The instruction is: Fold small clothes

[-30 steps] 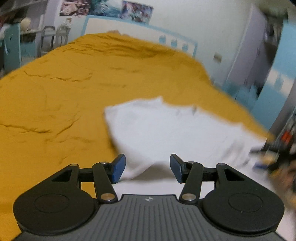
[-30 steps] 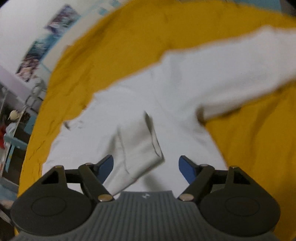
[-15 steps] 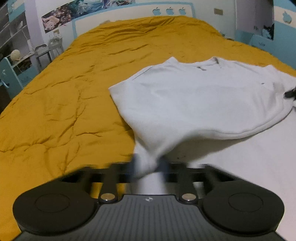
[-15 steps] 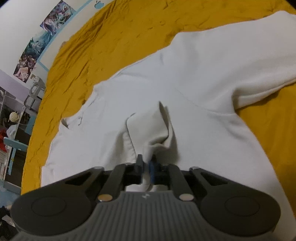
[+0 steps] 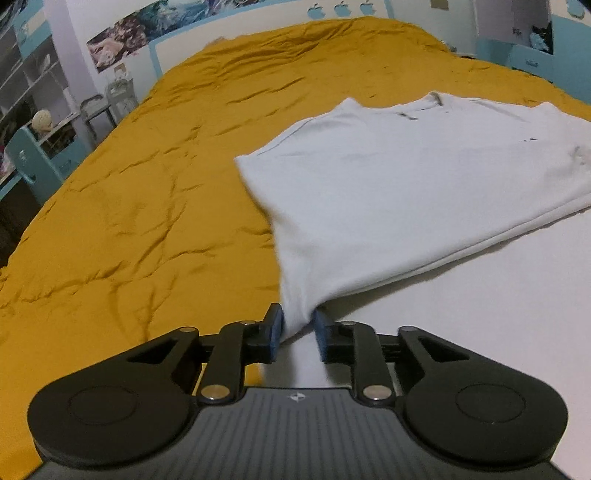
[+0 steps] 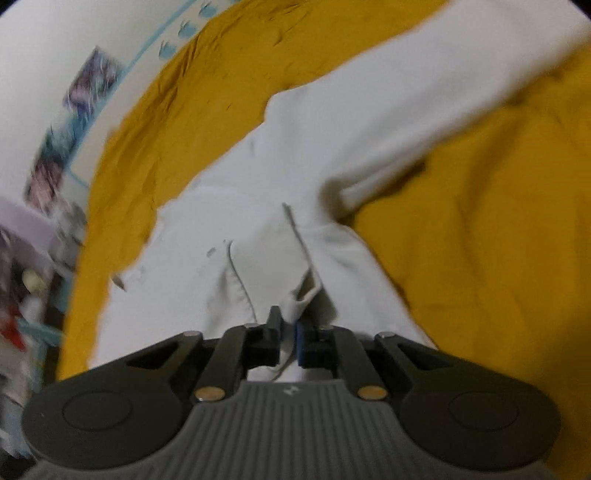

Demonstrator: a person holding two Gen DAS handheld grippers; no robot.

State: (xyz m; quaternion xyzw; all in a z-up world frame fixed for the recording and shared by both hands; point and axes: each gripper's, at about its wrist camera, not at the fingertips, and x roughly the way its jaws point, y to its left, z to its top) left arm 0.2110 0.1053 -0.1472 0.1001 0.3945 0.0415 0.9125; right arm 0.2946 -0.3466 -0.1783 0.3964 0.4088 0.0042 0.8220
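Observation:
A white long-sleeved shirt point(image 5: 406, 177) lies spread on a mustard-yellow bedspread point(image 5: 147, 184). My left gripper point(image 5: 298, 326) pinches a corner of the shirt's folded layer. The cloth fills the gap between its blue pads and is drawn taut toward them, while the jaws are opening slightly. In the right wrist view the shirt point(image 6: 295, 147) stretches away with one sleeve point(image 6: 424, 122) running to the upper right. My right gripper point(image 6: 290, 332) is shut on a bunched ridge of the fabric with a seam point(image 6: 240, 280) beside it. This view is blurred.
The bedspread point(image 6: 480, 258) covers the whole bed. Left of the bed stand teal shelves point(image 5: 37, 155) and a grey chair point(image 5: 118, 96). Posters point(image 5: 147, 26) hang on the far wall. A teal cabinet point(image 5: 532, 59) stands at the far right.
Both grippers were open above the shirt a second ago and have closed on its fabric. The left one has come down to the shirt's edge and the cloth now pulls up toward both.

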